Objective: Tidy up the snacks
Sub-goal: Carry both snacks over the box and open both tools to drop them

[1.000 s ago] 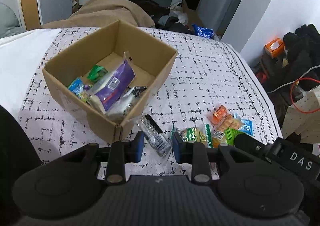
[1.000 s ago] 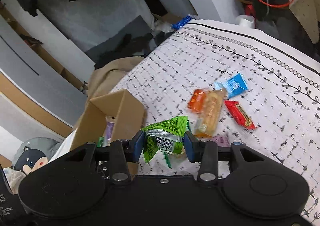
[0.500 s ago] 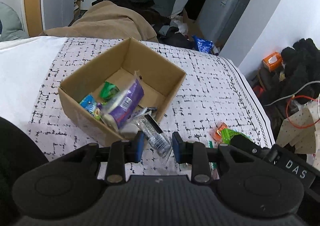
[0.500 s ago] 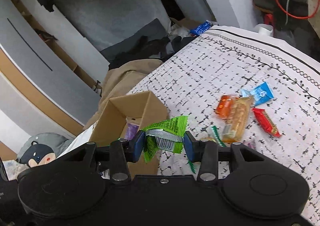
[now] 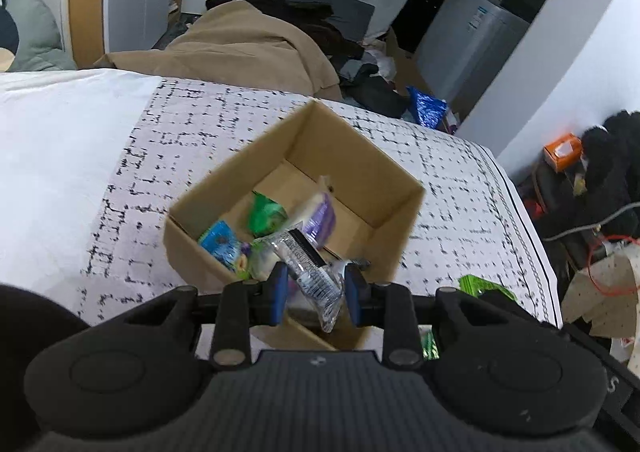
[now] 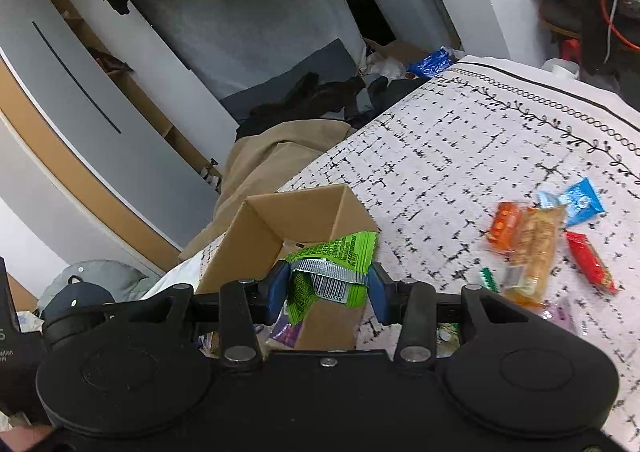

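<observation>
Through the left wrist camera, my left hand-held gripper (image 5: 316,287) pinches a clear crinkly snack packet (image 5: 310,272) above the cardboard box (image 5: 360,176), which holds blue, green and purple packets. Through the right one, my right hand-held gripper (image 6: 327,288) clamps a green wrapper (image 6: 332,266) by the box's corner; loose snacks (image 6: 536,244) lie on the bed (image 6: 460,156).

Very little can be read. On the green snack wrapper (image 6: 334,270) near the centre of the right wrist view, a white barcode panel carries digits that seem to end in "000558"; the black print on the green part above it is too small to make out. At about 4 o'clock in the left wrist view, a lone white "S" shows on the black gripper body (image 5: 614,386). At 9 o'clock in the right wrist view, white lettering on a black block (image 6: 8,336) is cut off and unreadable.
</observation>
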Demonstrator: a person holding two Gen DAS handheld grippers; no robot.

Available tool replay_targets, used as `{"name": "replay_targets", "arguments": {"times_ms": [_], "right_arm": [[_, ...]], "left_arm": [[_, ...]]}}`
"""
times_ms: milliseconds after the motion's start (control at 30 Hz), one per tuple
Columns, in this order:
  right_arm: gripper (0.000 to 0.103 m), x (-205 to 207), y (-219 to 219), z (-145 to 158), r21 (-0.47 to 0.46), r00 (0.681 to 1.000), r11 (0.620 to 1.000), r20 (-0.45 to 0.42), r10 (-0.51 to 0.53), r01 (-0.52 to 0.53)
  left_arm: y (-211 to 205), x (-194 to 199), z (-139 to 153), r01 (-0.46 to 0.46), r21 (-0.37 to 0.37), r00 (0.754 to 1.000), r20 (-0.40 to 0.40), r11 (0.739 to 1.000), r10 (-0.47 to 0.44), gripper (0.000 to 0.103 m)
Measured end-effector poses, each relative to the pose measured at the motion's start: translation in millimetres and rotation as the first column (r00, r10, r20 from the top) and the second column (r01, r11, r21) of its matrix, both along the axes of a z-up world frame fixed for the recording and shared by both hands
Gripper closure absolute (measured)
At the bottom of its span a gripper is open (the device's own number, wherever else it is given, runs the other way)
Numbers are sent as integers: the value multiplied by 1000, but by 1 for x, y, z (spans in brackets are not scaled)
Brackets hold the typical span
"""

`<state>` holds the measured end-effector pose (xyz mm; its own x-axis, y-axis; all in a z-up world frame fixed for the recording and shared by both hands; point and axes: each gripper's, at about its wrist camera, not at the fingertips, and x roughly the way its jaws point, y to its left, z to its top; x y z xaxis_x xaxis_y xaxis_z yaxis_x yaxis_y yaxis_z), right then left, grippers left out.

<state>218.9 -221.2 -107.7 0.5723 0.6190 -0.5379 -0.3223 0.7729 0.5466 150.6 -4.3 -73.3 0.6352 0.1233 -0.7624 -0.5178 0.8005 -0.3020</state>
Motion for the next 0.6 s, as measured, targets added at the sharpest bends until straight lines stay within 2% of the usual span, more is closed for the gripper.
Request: {"name": "replay_targets", "arguments": {"times_ms": [467,567,600], "right_arm": [[61,17,47,1,24,998,999,44,42,-43],[56,20,54,2,46,998,998,57,33,-36],[51,22,54,2,57,998,998,62,24,-27]], "left_arm": [[45,22,-11,-13,-47,999,-38,999,11,72],[52,26,-11,-8,-47,998,-56,999,5,70],[53,29,-12,-2,-50,998,-67,999,-2,68]]}}
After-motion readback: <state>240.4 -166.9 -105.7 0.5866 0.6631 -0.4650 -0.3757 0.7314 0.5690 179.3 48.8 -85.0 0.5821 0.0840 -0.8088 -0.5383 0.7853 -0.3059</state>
